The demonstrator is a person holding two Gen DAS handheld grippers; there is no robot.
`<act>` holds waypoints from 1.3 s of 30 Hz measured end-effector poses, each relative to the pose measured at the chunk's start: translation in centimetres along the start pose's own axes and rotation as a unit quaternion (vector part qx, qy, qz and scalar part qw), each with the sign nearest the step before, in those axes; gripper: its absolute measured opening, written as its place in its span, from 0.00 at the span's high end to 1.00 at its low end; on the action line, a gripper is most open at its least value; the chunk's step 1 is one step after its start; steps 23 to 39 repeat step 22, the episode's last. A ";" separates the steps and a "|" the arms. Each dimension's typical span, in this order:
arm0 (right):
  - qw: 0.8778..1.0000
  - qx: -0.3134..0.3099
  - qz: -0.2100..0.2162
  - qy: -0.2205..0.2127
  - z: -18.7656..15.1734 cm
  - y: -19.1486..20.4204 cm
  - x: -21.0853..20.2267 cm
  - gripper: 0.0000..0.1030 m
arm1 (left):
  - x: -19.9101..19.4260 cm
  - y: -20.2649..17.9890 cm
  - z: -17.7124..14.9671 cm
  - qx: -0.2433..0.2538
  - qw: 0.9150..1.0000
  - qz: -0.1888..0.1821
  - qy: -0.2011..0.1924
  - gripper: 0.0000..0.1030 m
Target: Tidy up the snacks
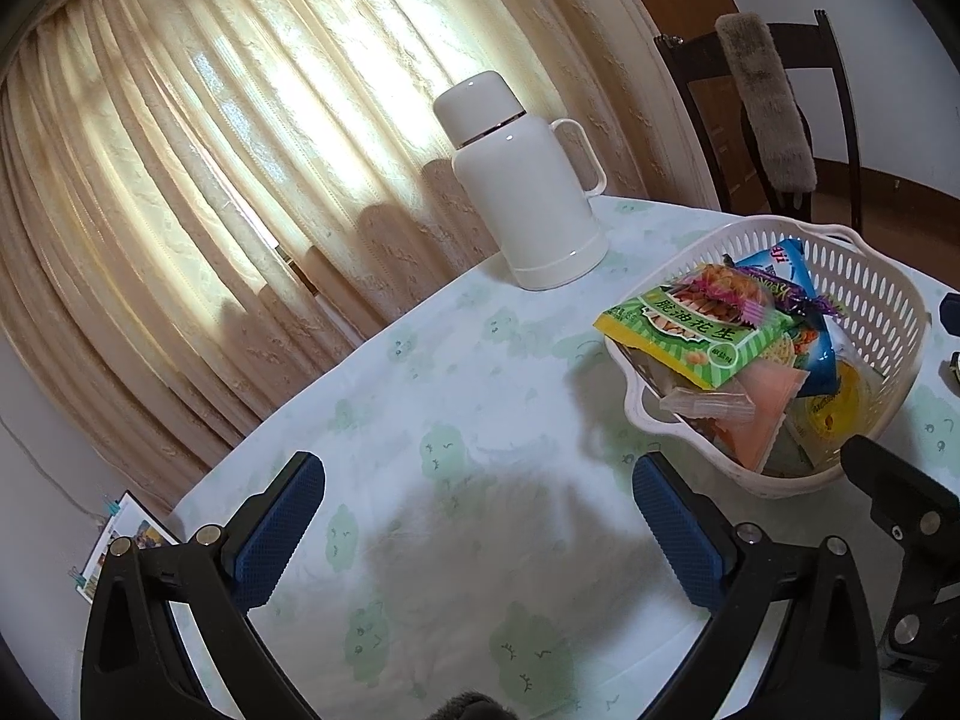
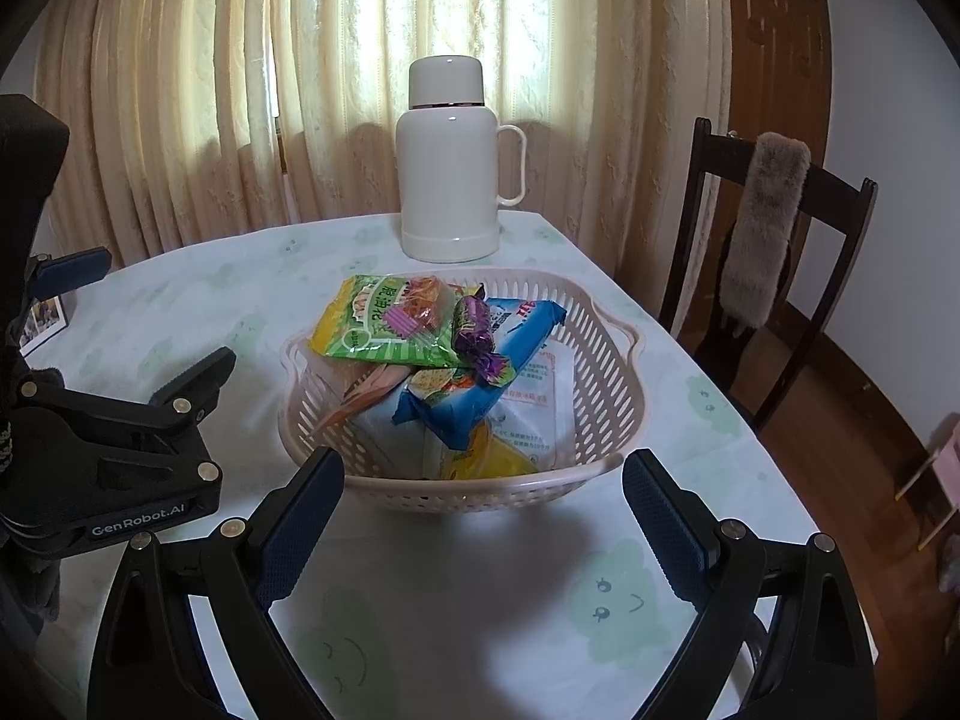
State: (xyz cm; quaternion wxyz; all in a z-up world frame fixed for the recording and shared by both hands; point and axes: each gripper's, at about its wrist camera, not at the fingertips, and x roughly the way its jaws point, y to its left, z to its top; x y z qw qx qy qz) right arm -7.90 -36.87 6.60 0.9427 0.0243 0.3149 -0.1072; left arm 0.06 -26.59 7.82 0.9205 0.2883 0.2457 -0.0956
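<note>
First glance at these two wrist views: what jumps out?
The pale perforated basket mid-table, heaped with snack packs, a green peanut bag on top. Behind it, a white thermos stands upright at the table's far edge against the backlit curtain. The left gripper and the right gripper both hang open and empty over the tablecloth.

Home dining room. Evidence: table point(image 2: 420, 630) with cartoon-print cloth, drawn cream curtains point(image 2: 240, 90) behind its far edge, white thermos point(image 2: 447, 180), dark wooden chair point(image 2: 780, 276), wooden door point(image 2: 780, 60).
</note>
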 end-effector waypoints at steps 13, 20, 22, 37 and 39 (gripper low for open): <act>1.000 -0.001 0.001 0.000 -0.1 0.0 0.1 0.09 | -0.2 -0.3 0.0 0.006 1.000 -0.002 -0.003 0.01; 1.000 -0.001 0.000 0.001 -0.1 0.0 0.1 0.09 | -0.5 -0.5 -0.1 0.010 1.000 -0.001 -0.008 0.01; 1.000 -0.001 0.001 0.001 -0.1 0.0 0.1 0.09 | -0.5 -0.5 -0.1 0.010 1.000 -0.001 -0.007 0.01; 1.000 -0.001 0.001 0.001 -0.1 0.0 0.1 0.09 | -0.5 -0.5 -0.1 0.010 1.000 -0.001 -0.007 0.01; 1.000 -0.001 0.001 0.001 -0.1 0.0 0.1 0.09 | -0.5 -0.5 -0.1 0.010 1.000 -0.001 -0.007 0.01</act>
